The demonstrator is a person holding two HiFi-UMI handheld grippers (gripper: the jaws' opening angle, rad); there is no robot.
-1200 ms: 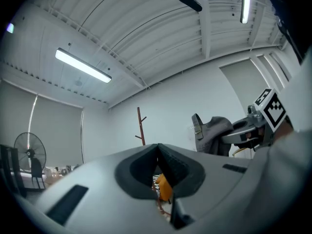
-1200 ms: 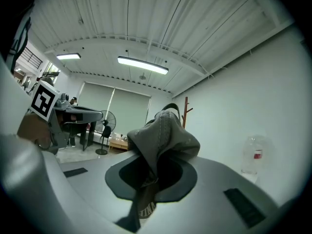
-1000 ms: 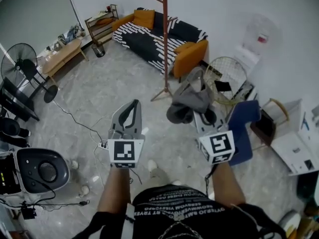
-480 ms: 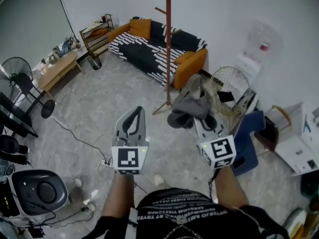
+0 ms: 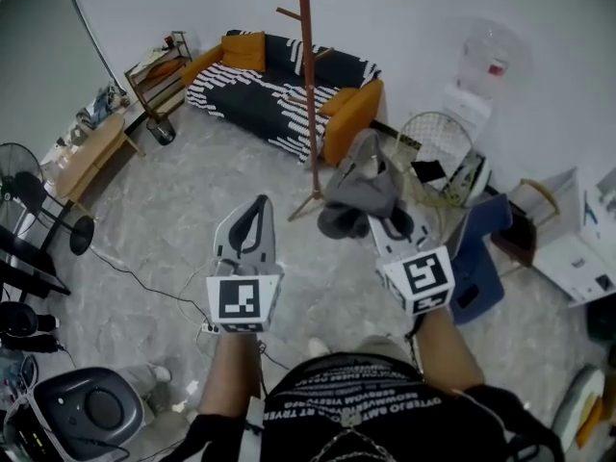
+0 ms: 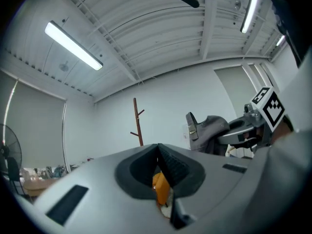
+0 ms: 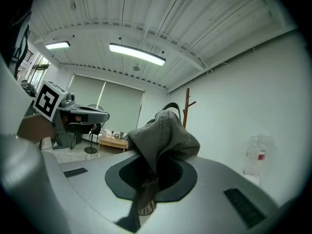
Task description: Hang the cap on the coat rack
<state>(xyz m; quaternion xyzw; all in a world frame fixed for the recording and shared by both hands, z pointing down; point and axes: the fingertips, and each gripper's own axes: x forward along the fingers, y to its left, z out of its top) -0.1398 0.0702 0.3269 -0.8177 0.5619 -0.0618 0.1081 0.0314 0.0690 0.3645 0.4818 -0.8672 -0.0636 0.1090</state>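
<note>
Sagging from the right gripper's (image 7: 151, 172) jaws, pinched on its fabric, the cap (image 7: 163, 135) looked light and floppy, while the left gripper's (image 6: 158, 172) jaws sat closed on nothing.

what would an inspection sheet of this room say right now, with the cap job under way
surface: grey marbled tile floor, cable lying on it
job's things: grey fabric cap held off the floor, apart from the tall brown wooden coat rack; not yet hung
clutter: round wire basket, black pedestal fan
grippers: left gripper shut, empty; right gripper shut on the cap
cables: black cable running to a white power strip
surroundings: black-and-white striped sofa with orange cushions, white wall
</note>
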